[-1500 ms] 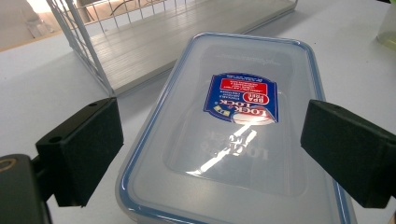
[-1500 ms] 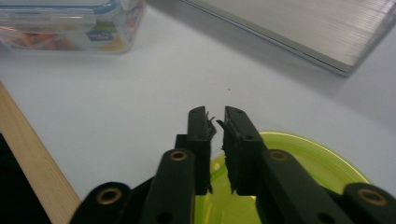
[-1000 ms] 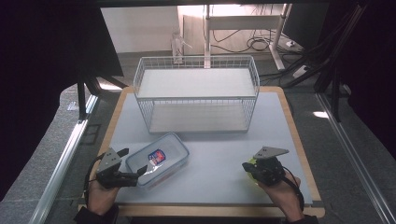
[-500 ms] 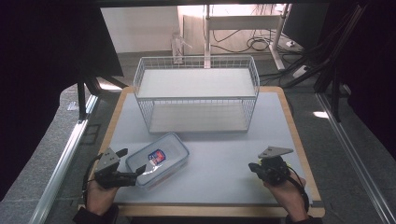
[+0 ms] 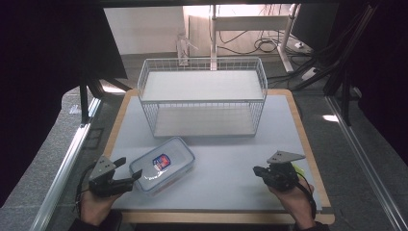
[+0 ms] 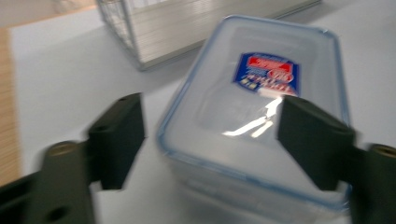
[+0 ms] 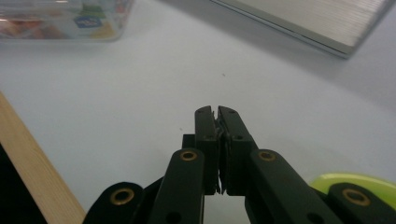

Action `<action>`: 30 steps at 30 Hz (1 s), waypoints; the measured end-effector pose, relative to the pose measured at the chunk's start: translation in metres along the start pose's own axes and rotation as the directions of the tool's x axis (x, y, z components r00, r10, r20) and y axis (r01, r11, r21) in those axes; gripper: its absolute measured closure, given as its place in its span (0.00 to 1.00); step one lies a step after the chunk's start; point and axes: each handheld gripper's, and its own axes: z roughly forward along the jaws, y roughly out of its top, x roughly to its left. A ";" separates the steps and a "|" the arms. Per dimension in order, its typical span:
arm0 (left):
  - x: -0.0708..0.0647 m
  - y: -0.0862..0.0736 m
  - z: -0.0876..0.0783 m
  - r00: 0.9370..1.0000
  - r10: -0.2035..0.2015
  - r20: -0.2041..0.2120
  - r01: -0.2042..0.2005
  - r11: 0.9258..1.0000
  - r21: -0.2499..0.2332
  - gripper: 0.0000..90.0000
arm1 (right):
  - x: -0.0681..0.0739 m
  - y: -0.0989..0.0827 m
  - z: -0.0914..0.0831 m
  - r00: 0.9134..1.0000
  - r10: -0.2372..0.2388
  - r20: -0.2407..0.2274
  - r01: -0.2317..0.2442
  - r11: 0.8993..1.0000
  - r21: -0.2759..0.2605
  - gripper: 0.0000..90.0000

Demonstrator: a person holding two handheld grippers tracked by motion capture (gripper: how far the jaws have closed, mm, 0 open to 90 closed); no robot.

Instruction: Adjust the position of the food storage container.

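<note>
Clear rectangular plastic container with a blue-rimmed lid and a red-and-blue label (image 5: 162, 165): flat on the pale grey surface (image 5: 226, 163) at front left, turned at a slant, one short end towards the left tongs (image 5: 131, 168). Left tongs low and level at that near end, jaws apart, having just been closing, with the container's corner between them; in the left gripper view a visible gap between one jaw and the container wall, the other jaw over the lid's edge, no firm press to be seen. Probably placed so to pinch the end across its narrow width, where the rim gives the pads something to bite on. Right tongs (image 5: 256, 171) at front right, well apart from the container, jaws pressed together on nothing, pointing towards the middle of the surface; likely parked out of the way, or waiting to steady the box. White wire basket with a flat white shelf (image 5: 207, 118) at the back, open towards the front, near the container's far corner and the nearest obstacle for any lift or swing that way. Bare surface between the two tongs. Cables and furniture legs on the floor beyond, too far off to matter.
</note>
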 end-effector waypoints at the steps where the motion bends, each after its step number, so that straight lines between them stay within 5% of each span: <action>1: 0.004 -0.005 -0.007 1.000 -0.022 0.009 0.022 1.000 -0.003 0.56 | 0.002 0.002 0.003 1.000 -0.003 -0.008 0.003 1.000 -0.009 0.97; 8: 0.015 -0.020 -0.009 0.995 -0.096 0.016 0.094 0.992 0.086 0.95 | 0.010 0.013 0.015 1.000 -0.014 -0.018 0.014 1.000 -0.023 0.95; 14: 0.016 -0.027 0.007 0.992 -0.124 0.023 0.117 0.975 0.187 1.00 | 0.014 0.022 0.028 1.000 -0.010 -0.024 0.009 0.999 -0.044 0.96; 19: 0.017 -0.026 0.019 0.990 -0.138 0.007 0.133 0.966 0.223 1.00 | 0.018 0.030 0.041 0.999 -0.019 -0.041 0.017 0.999 -0.042 0.96; 30: 0.020 -0.015 0.052 0.986 -0.162 0.046 0.146 0.957 0.249 1.00 | 0.022 0.042 0.067 0.997 -0.046 -0.062 0.045 0.999 -0.022 0.91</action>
